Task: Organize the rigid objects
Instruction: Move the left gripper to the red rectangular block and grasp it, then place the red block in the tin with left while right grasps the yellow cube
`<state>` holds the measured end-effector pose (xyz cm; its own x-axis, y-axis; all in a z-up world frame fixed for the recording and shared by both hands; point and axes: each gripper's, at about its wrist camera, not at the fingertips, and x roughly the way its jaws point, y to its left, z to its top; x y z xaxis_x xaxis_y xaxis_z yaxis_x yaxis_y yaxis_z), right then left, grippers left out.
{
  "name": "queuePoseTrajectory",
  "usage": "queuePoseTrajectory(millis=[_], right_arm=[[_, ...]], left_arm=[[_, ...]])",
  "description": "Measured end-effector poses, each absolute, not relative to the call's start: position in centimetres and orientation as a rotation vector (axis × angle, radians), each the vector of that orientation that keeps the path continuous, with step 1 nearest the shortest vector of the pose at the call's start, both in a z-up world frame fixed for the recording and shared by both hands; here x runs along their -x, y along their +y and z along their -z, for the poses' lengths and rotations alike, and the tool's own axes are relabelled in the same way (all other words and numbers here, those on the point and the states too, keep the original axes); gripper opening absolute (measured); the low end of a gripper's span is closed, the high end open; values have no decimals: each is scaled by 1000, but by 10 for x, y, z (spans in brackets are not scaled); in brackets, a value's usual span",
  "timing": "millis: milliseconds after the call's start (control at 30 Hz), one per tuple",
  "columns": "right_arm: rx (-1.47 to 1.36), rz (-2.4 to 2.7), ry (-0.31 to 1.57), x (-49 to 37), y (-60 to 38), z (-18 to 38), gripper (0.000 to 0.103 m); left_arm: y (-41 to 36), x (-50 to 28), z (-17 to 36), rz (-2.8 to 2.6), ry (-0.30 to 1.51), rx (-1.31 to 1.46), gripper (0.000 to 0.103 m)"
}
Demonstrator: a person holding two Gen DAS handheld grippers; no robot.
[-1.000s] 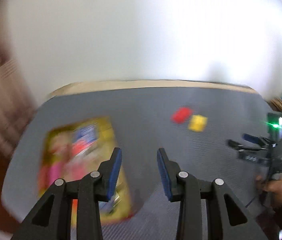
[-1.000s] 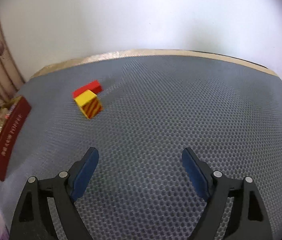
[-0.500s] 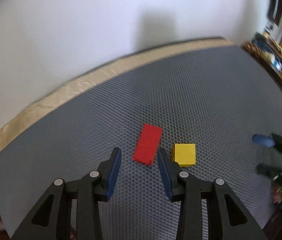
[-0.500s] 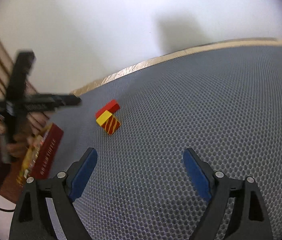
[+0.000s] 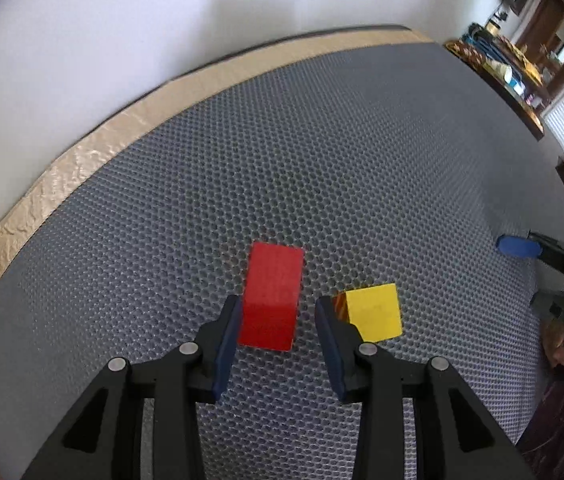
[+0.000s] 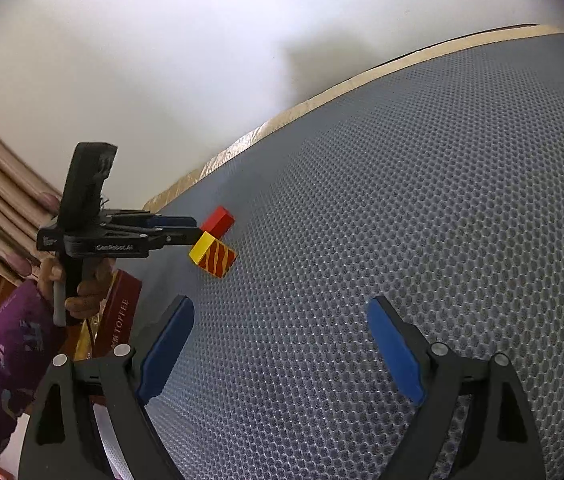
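Your left gripper [image 5: 275,320] pointed steeply down over the flat red rectangular wooden block [image 5: 273,294], which lay on the grey honeycomb-textured mat [image 5: 322,152]. Its jaws were spread partway, the block's near end between them: left pad at the block's edge, contact unclear, right pad clear of it. The yellow cube with red-striped sides [image 5: 374,312] sat just right of the red block, outside the jaws. Your right gripper [image 6: 282,344] hovered well apart from the red block, jaws wide, nothing between them.
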<state>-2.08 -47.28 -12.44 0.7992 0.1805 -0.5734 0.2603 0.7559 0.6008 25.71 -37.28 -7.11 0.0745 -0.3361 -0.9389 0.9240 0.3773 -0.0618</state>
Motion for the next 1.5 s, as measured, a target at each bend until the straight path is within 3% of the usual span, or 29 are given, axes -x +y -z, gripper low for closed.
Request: queuePoseTrajectory(millis=[200,300,500,767,933,1267,1400,1500], right_arm=[[-729,45,666,12,-469,128,87],[-729,46,669,12,-470,129,87],[-739,48,668,13,-476,130,87],[-512,-81,768,-17,-448,114,87],[-265,-165,806,-62,-426,95,86],[-122,-203,868,-119,-413,104,86],[-75,-199,882,-124,-405,111,75],[-38,-195,911,-129,-402,116,52]], left_arm=[[-383,-255,90,1032,1104,-716,38],[-384,-259,89,1014,1082,-659,30],[-358,-261,82,887,1092,-529,30],[-254,-215,32,665,1093,-114,30],[-207,-173,5,636,1050,-43,30],[-99,-120,-17,395,976,49,30],[-79,-113,-21,324,966,43,30],[-62,-106,-21,288,973,48,30]])
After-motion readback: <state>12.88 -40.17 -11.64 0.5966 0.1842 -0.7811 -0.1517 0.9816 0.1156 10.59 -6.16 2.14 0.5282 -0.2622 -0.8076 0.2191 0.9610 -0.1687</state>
